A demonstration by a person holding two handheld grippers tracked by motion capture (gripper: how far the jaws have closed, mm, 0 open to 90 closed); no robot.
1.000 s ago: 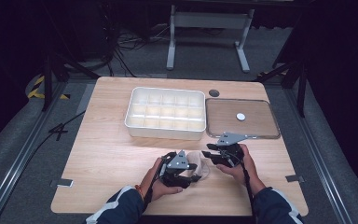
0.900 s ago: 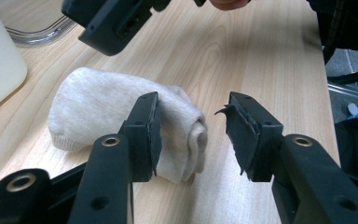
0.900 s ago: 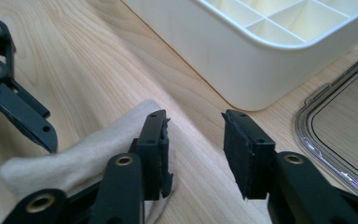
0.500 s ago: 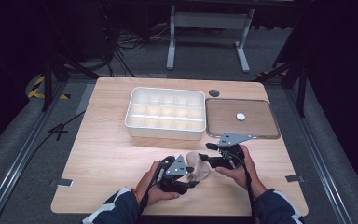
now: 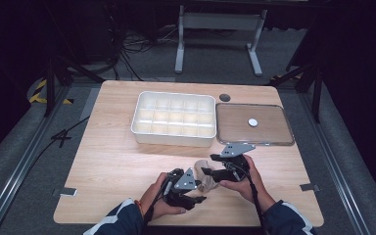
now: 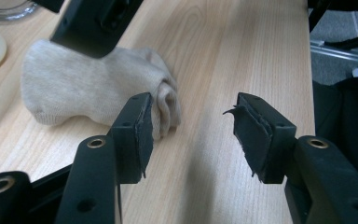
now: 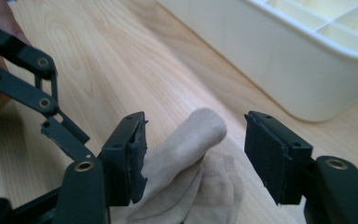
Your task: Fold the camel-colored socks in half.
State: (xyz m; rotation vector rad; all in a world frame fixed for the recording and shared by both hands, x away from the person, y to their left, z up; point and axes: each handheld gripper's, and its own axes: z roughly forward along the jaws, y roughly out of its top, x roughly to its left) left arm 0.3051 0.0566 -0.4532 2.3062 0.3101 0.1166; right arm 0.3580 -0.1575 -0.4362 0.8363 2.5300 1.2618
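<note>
The left gripper [image 6: 191,135] stands with its jaws spread wide and nothing between them, low over the wooden table [image 5: 112,161]; a rolled beige sock [image 6: 98,91] lies just ahead of it and off toward its left jaw, whose tip sits right at the sock's folded end, though contact there cannot be told. The right gripper [image 7: 193,156] is likewise wide apart, its jaws straddling the same sock [image 7: 191,163], which runs up between them without touching either pad, its rounded end pointing away from the camera. From above, the left gripper [image 5: 191,188] and the right gripper [image 5: 215,172] face each other close together near the table's front edge, the sock [image 5: 204,178] between them, each gripper held in a hand [image 5: 159,198] that comes in from a dark sleeve with a white stripe. Beyond the right gripper, well apart from it, sits a white divided tray [image 5: 174,120] with its compartments empty, and beside that tray to the right a clear shallow lid [image 5: 254,125] lies flat with a small white disc [image 5: 252,122] on it. A small dark round spot [image 5: 224,97] marks the table behind the lid.
</note>
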